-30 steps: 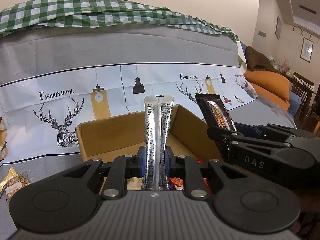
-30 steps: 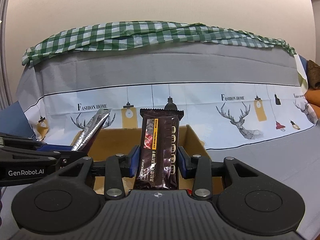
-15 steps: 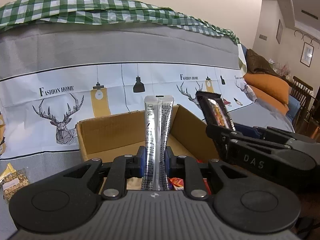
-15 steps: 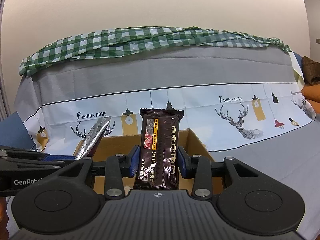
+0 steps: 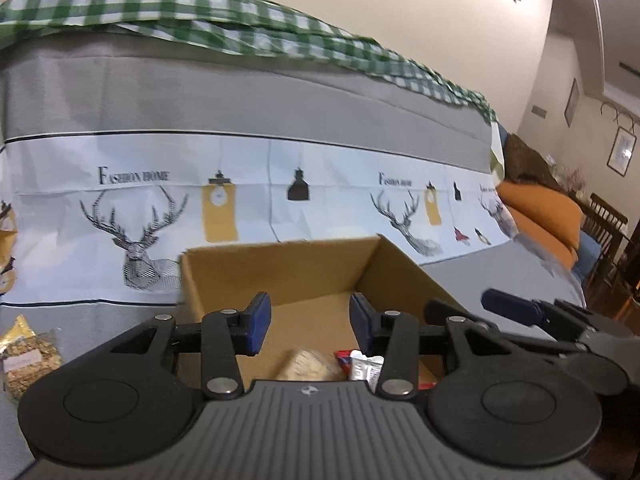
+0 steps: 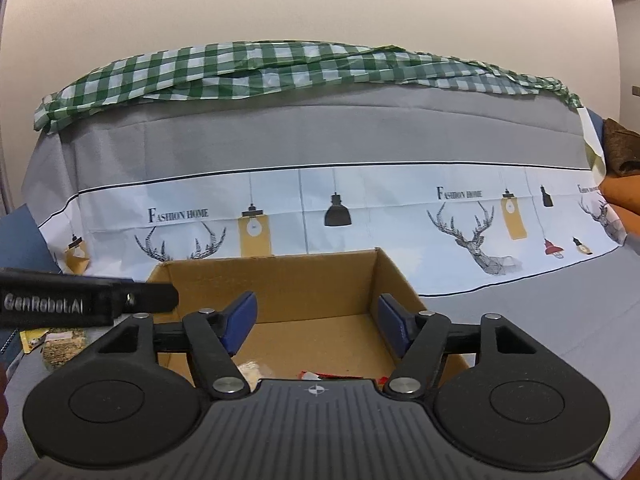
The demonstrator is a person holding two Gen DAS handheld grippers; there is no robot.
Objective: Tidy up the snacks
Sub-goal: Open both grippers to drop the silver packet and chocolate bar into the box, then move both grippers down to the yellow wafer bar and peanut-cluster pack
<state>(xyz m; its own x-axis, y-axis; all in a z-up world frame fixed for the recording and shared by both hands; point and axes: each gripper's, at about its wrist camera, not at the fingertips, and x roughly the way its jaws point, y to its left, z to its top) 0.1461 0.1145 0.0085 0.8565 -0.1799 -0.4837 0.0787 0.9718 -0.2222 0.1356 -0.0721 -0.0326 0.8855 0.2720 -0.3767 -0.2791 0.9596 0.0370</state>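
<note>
1. Both grippers sit over the open brown cardboard box, which rests on a surface draped in a grey cloth with a deer-and-lamp print. Left gripper: blue-padded fingers are opening, nothing between them. Right gripper: fingers are opening wider, also nothing held.
2. Progress, judged from what lies in the box: some snacks are already inside. A pale crumbly snack pack, a red wrapper and a silver foil sachet lie on the box floor near the front.
3. Left to do: at least one clear bag of brownish snacks with a gold top sits outside the box on the cloth, to its left. Probably more pickups ahead.
4. Left wrist view only: the silver sachet; the right gripper's blue fingertip beside the box's right wall; the room beyond with an orange cushion and a dark wooden chair.
5. Right wrist view only: the left gripper's black side with lettering, level with the box's left rim; the whole green-and-white checked cloth along the top. Box contents are mostly hidden here behind the gripper body.
</note>
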